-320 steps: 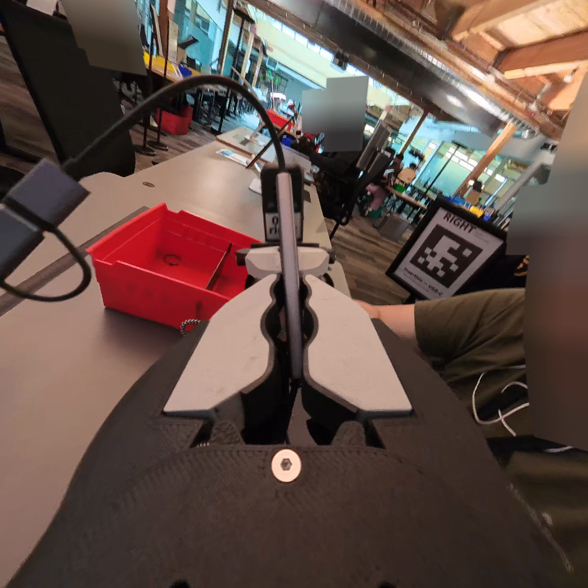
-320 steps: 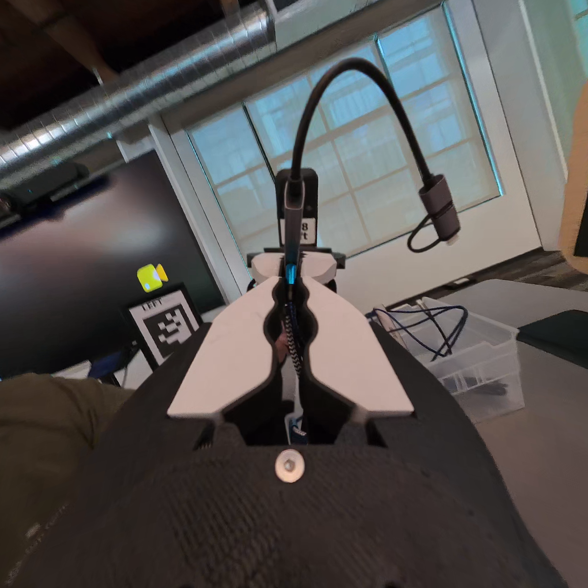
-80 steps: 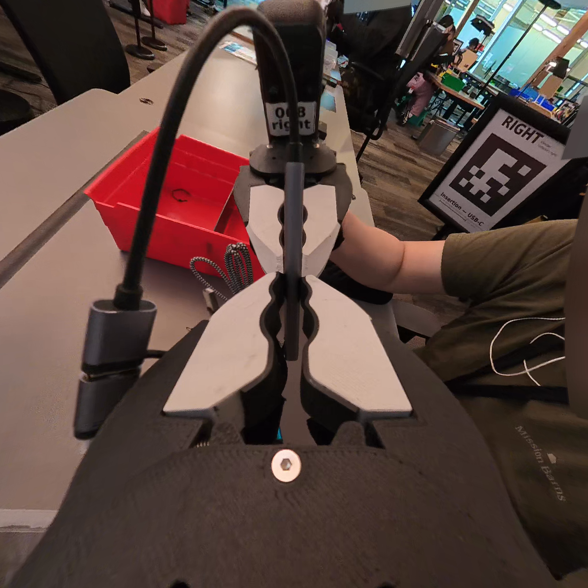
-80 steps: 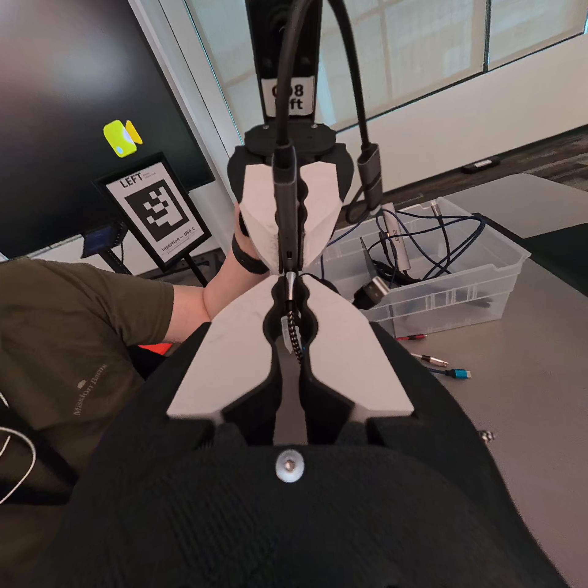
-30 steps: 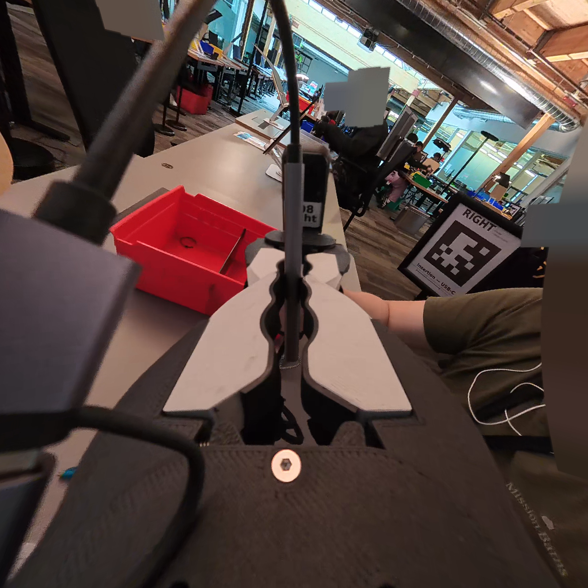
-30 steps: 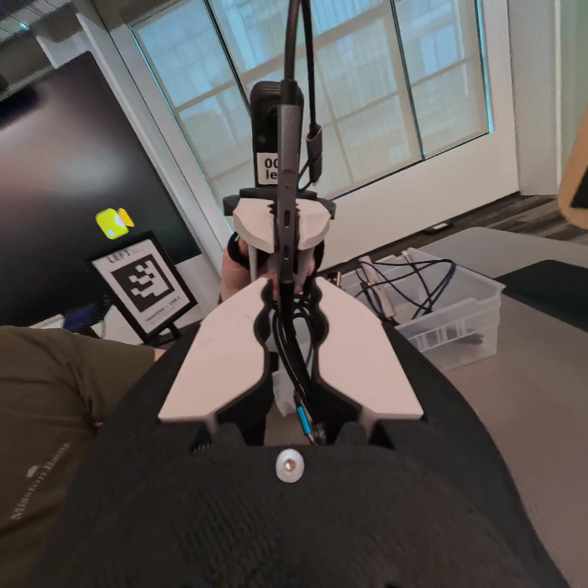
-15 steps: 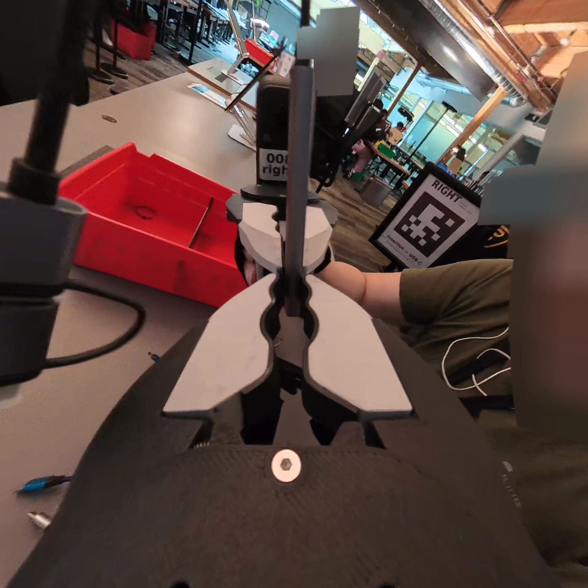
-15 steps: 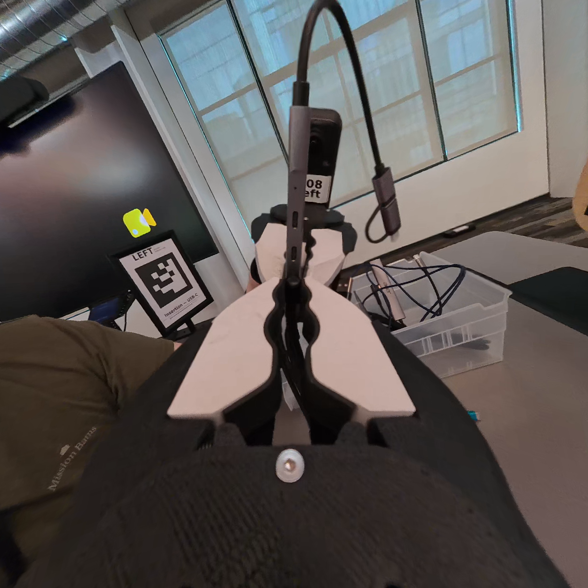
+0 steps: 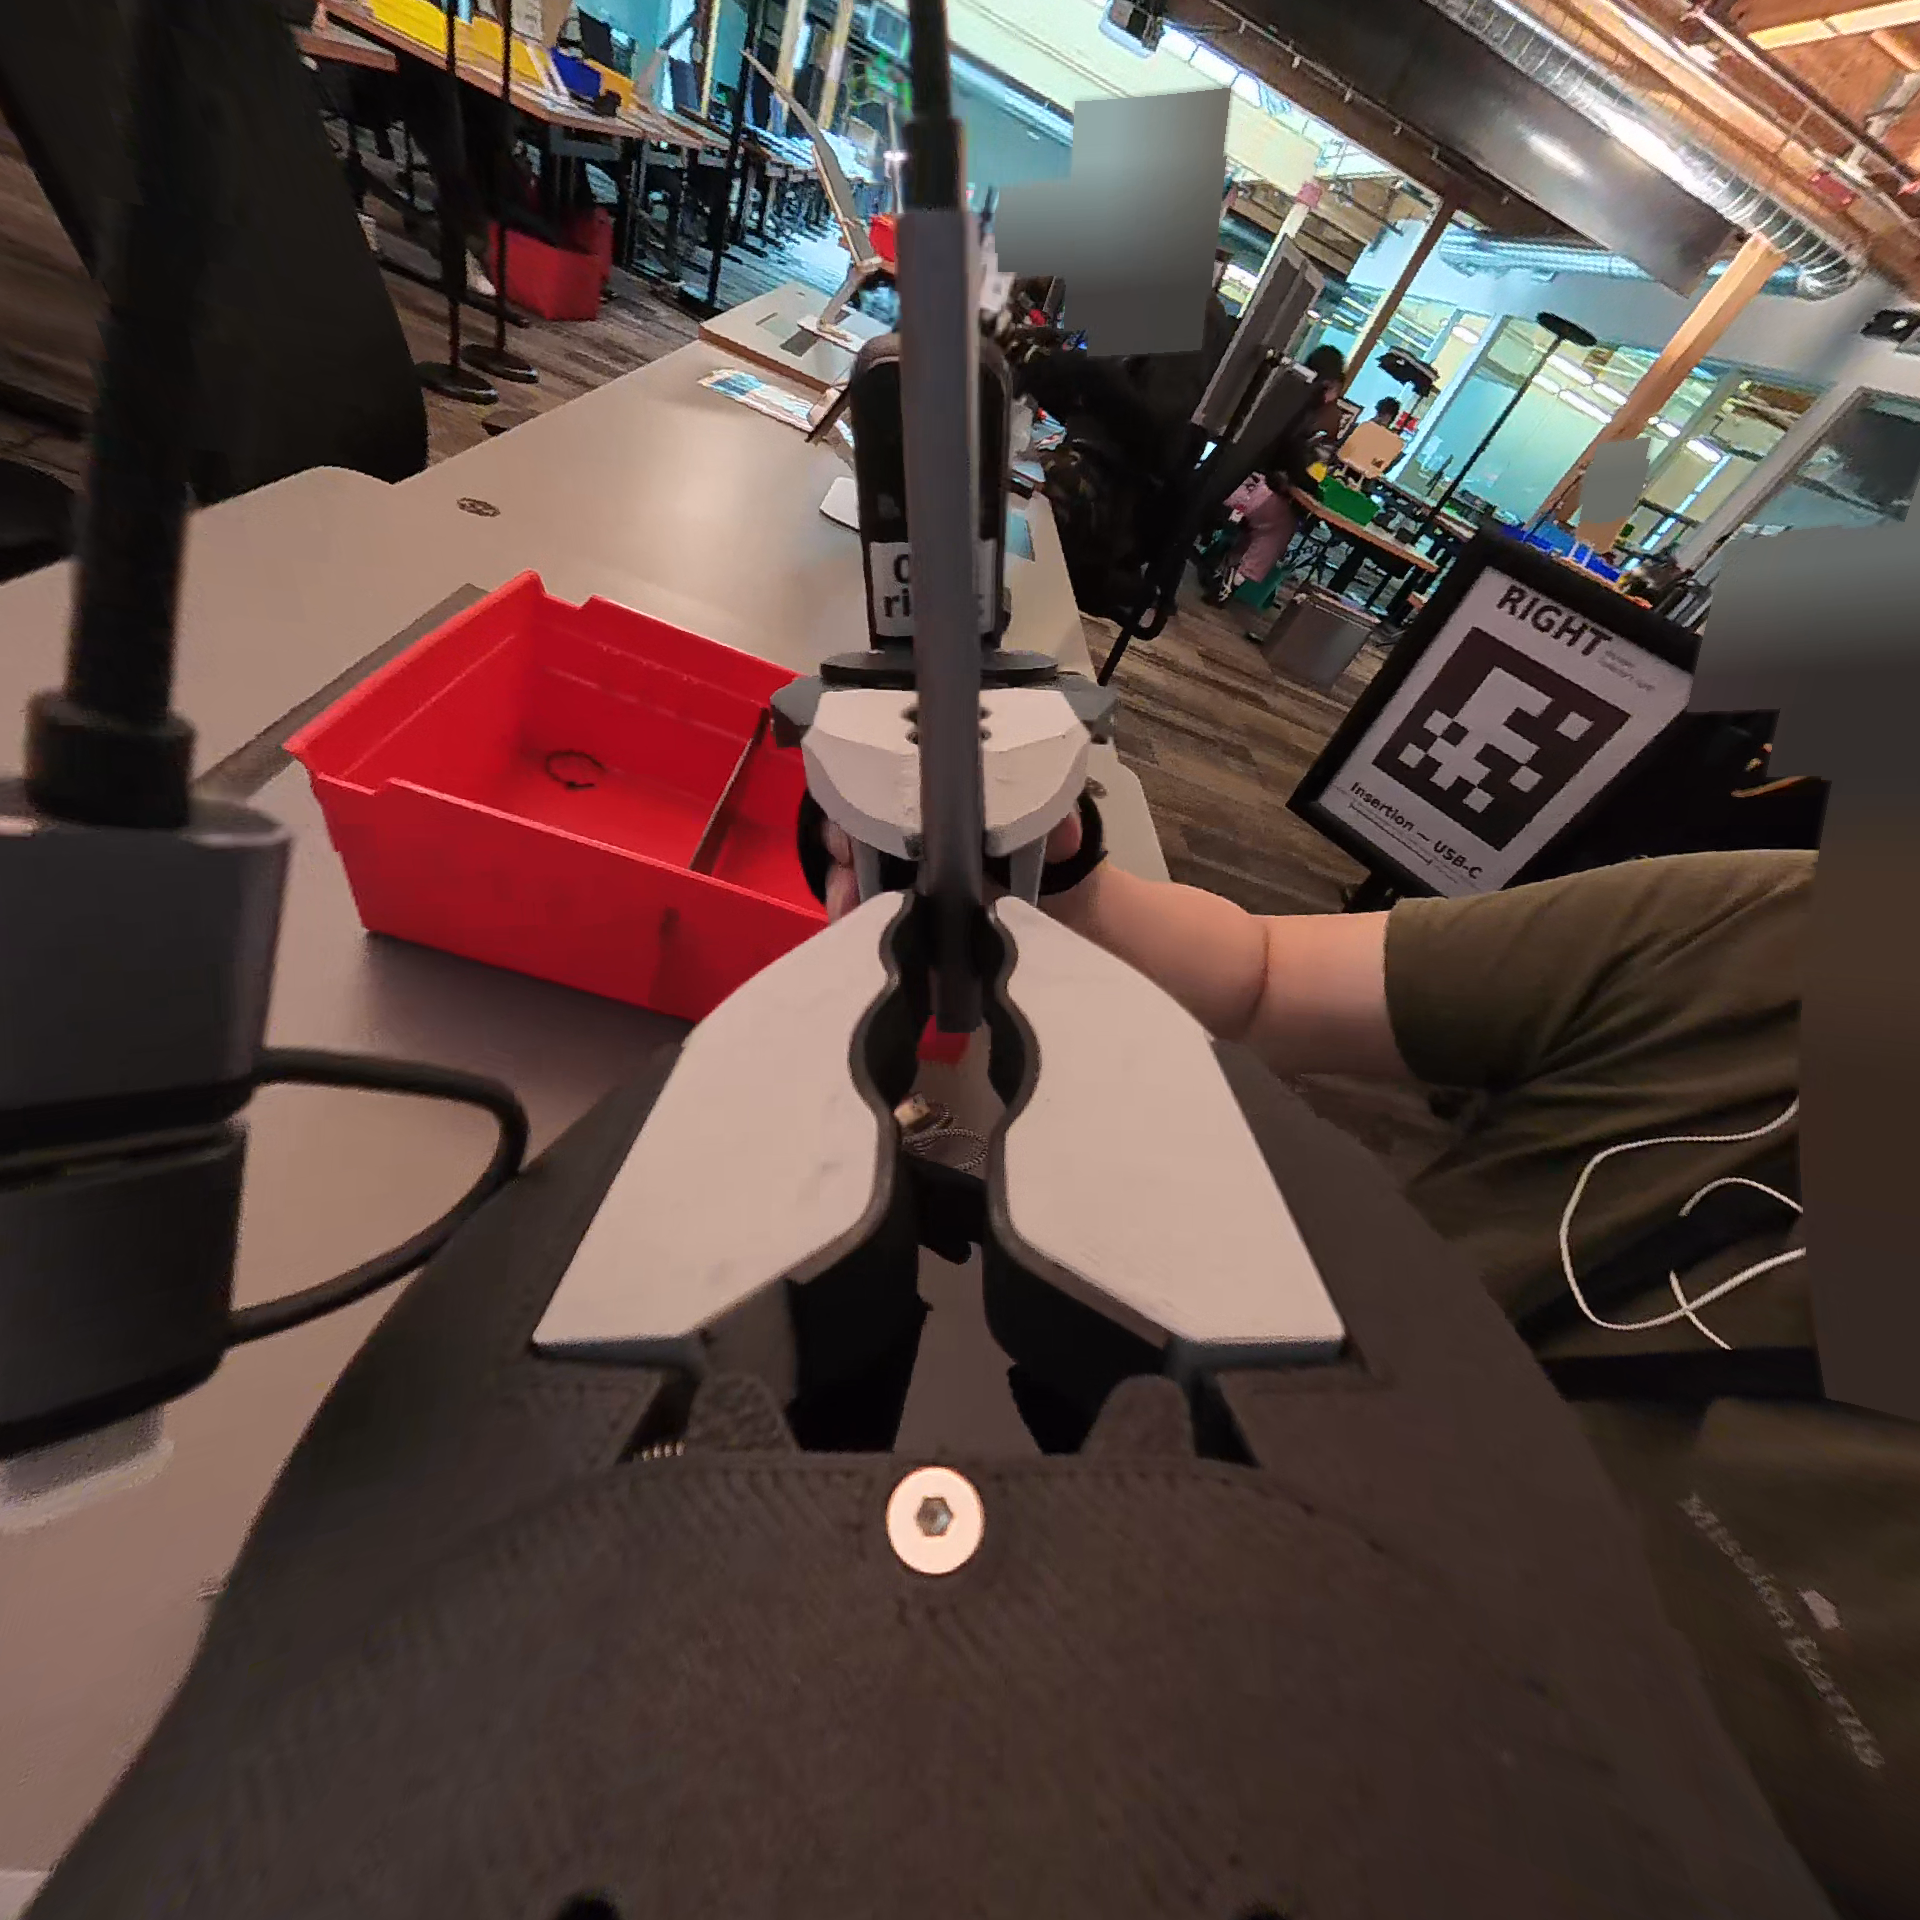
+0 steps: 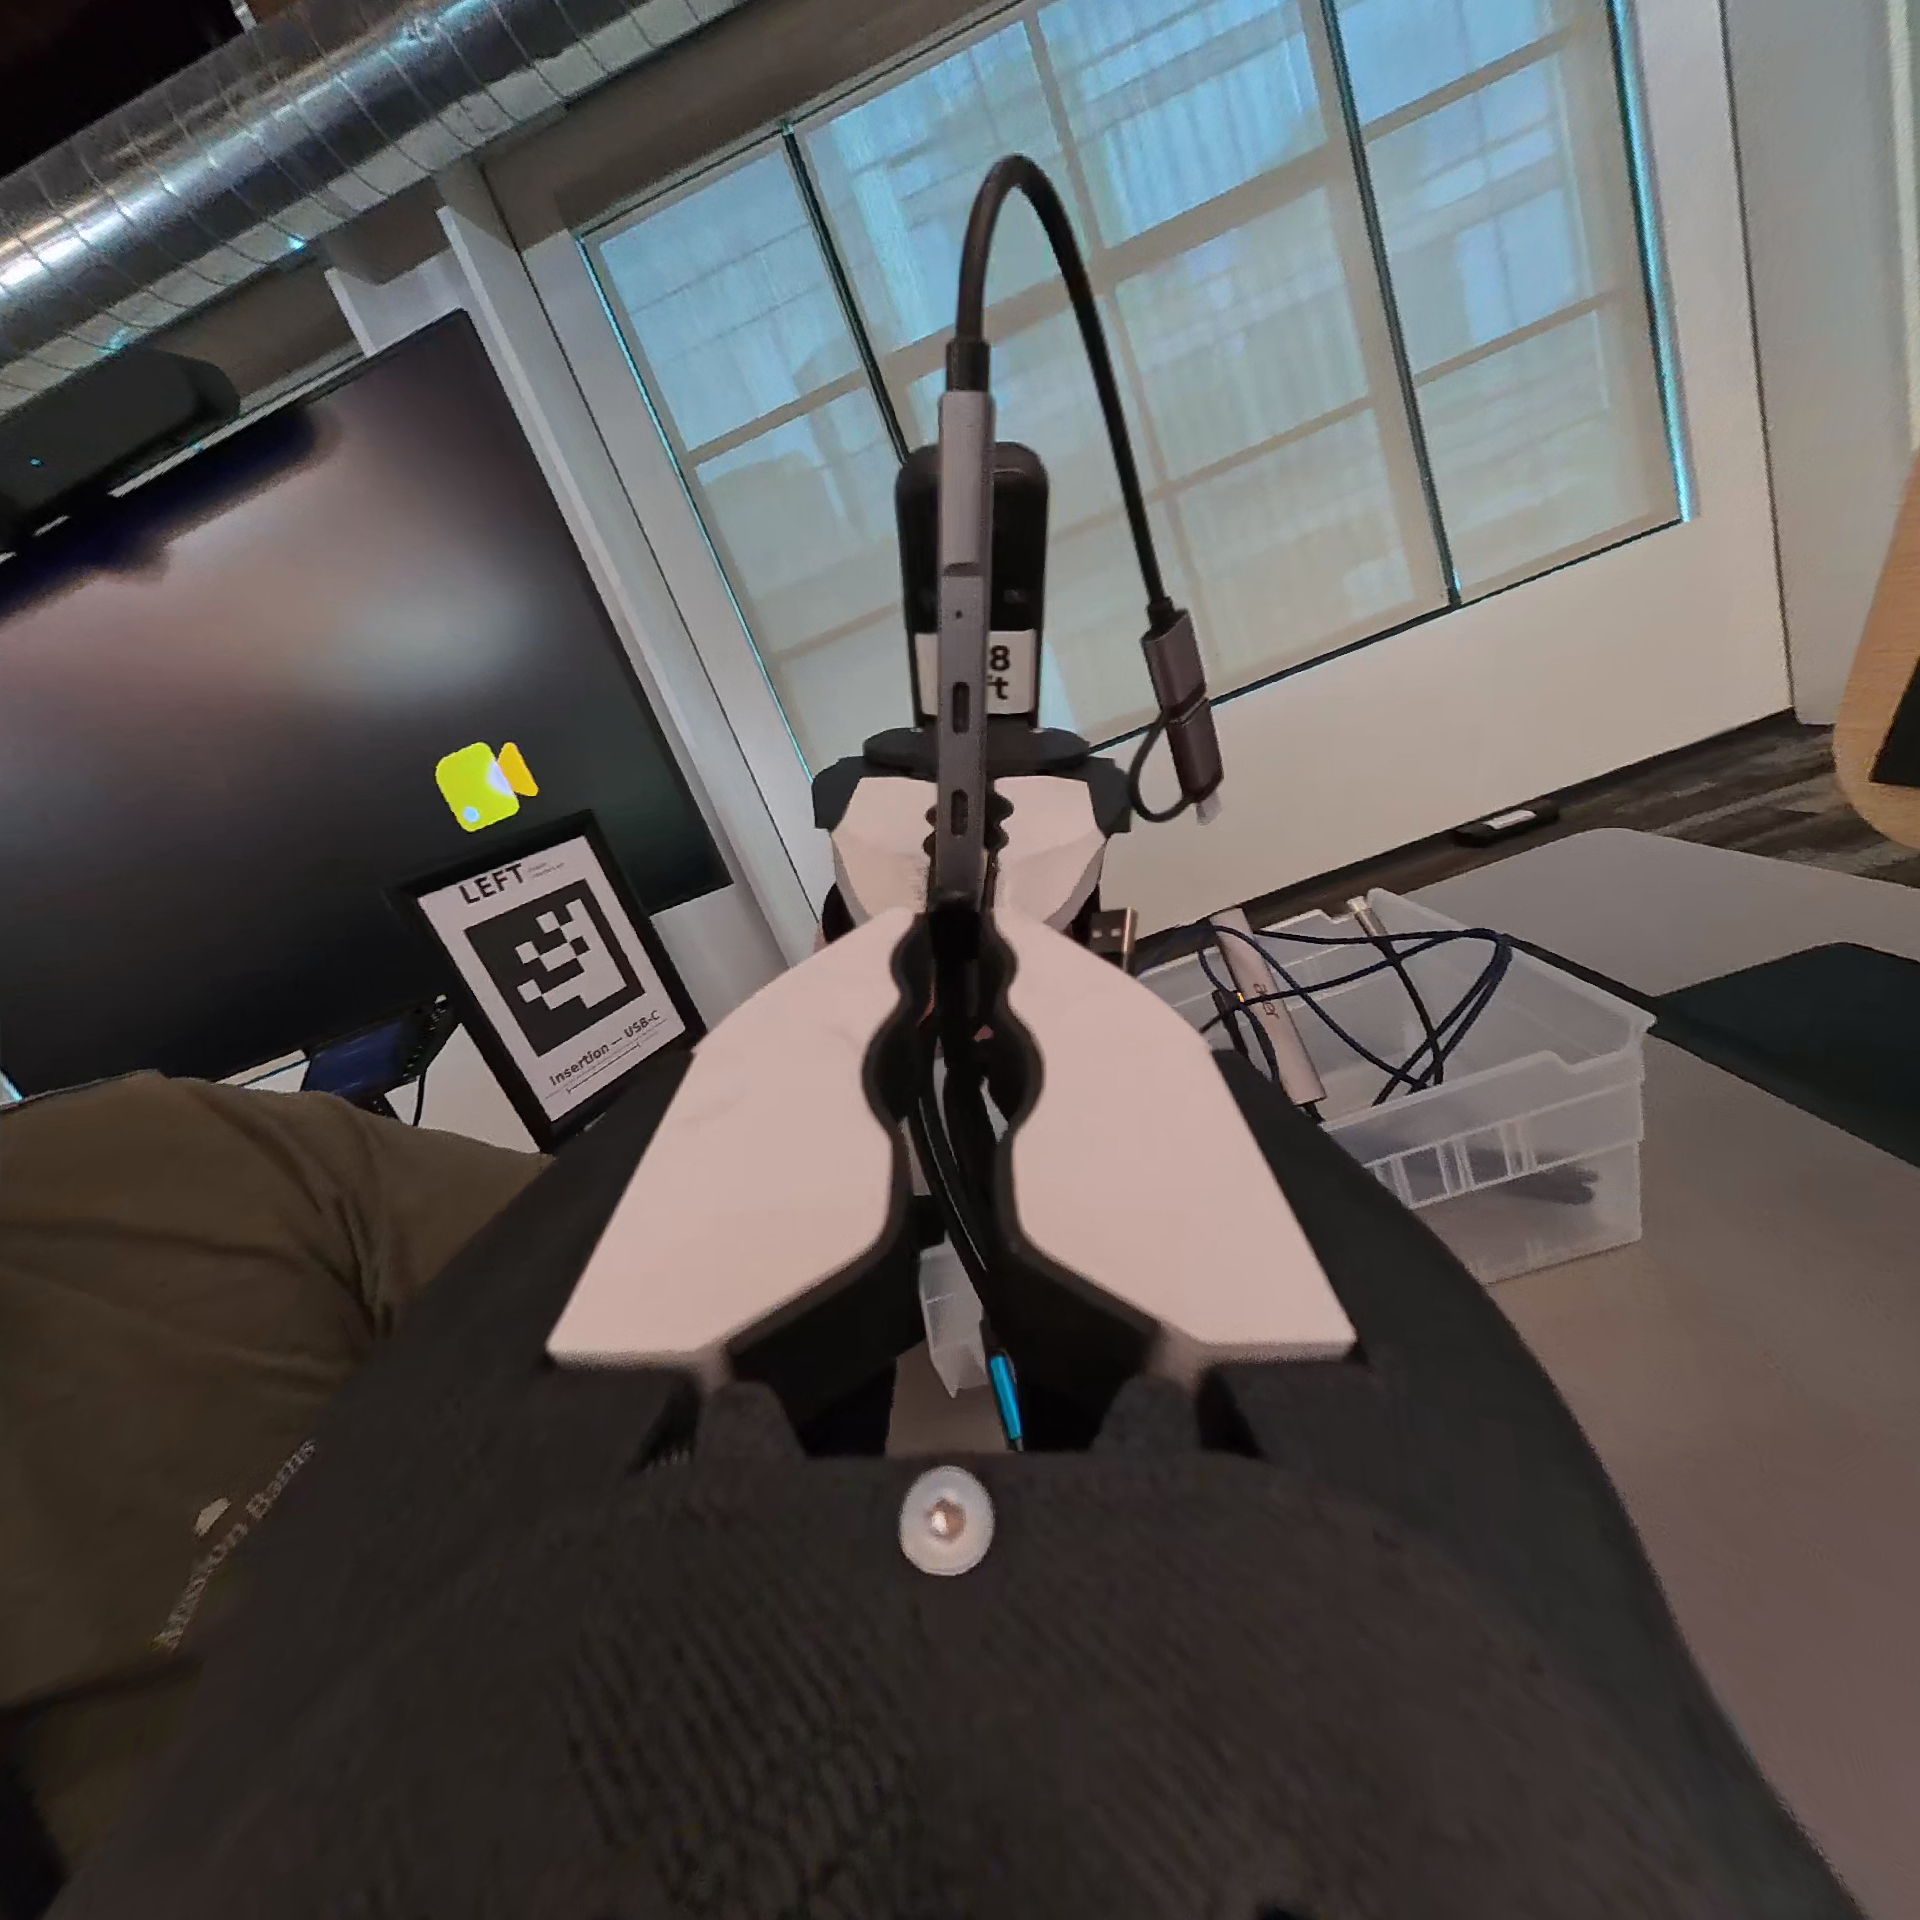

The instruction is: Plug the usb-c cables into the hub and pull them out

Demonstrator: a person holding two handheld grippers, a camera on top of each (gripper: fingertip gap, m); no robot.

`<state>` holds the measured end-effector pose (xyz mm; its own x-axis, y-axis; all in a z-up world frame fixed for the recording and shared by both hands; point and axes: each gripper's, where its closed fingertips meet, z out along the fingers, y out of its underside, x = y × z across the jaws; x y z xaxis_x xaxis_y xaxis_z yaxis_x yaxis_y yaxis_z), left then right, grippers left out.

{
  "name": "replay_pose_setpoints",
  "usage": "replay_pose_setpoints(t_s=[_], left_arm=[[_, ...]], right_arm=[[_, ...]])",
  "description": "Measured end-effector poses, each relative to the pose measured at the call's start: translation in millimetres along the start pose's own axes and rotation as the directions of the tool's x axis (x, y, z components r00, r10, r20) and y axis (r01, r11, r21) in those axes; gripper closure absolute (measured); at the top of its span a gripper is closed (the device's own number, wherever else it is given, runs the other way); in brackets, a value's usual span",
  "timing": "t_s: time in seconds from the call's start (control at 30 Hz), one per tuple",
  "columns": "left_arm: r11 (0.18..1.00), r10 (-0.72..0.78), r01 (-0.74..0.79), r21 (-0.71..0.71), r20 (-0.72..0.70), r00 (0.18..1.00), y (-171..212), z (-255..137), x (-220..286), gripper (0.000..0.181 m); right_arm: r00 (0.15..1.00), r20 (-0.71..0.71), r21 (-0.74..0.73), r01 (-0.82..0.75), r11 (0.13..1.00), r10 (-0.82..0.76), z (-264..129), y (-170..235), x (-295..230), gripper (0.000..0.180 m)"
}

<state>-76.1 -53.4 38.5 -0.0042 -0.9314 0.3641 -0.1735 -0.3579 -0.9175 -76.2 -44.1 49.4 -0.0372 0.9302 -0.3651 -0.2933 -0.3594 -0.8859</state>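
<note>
My left gripper (image 9: 940,925) is shut on the lower part of a slim grey hub (image 9: 940,582), held upright and edge-on. The hub's own black lead arches over to its grey plug adapter (image 9: 114,1039), hanging close at the left. In the right wrist view the hub (image 10: 961,665) shows two side ports. My right gripper (image 10: 951,925) is shut on a black cable (image 10: 961,1174), its tips against the hub's lower end. A blue plug (image 10: 1005,1392) hangs behind the jaws. Whether a plug sits in the hub is hidden. The two grippers face each other.
A red bin (image 9: 540,831) stands on the grey table (image 9: 468,1018) behind the hub. A braided cable (image 9: 940,1138) lies below my left jaws. A clear bin of cables (image 10: 1507,1122) is to the right. Framed marker signs (image 9: 1496,748) (image 10: 566,966) and the person's forearm (image 9: 1247,966) flank the grippers. Both grippers' tips are close together, under 4 cm apart.
A second ago my right jaws stood slightly apart around loose black cable; they have since shut on it at the hub's lower end. Since half a second ago both grippers hold together and only tilt.
</note>
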Motion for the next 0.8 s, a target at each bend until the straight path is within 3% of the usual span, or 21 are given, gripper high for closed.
replay_pose_setpoints(t_s=[0.17,0.37,0.8], left_arm=[[1.000,0.007,-0.007,0.004,0.006,1.000,1.0,2.3,-0.5,0.171],[0.998,-0.059,0.062,0.028,-0.083,0.995,0.8,2.5,1.9,0.171],[1.000,-0.022,0.023,-0.016,0.016,1.000,4.2,5.7,-5.8,0.171]], right_arm=[[1.000,-0.002,-0.026,-0.006,1.000,0.006,-2.0,1.9,1.0,0.172],[1.000,-0.006,-0.051,0.028,0.998,-0.028,-1.8,3.3,-1.4,0.172],[0.994,-0.089,-0.126,0.059,0.990,-0.070,-3.9,7.3,6.5,0.172]])
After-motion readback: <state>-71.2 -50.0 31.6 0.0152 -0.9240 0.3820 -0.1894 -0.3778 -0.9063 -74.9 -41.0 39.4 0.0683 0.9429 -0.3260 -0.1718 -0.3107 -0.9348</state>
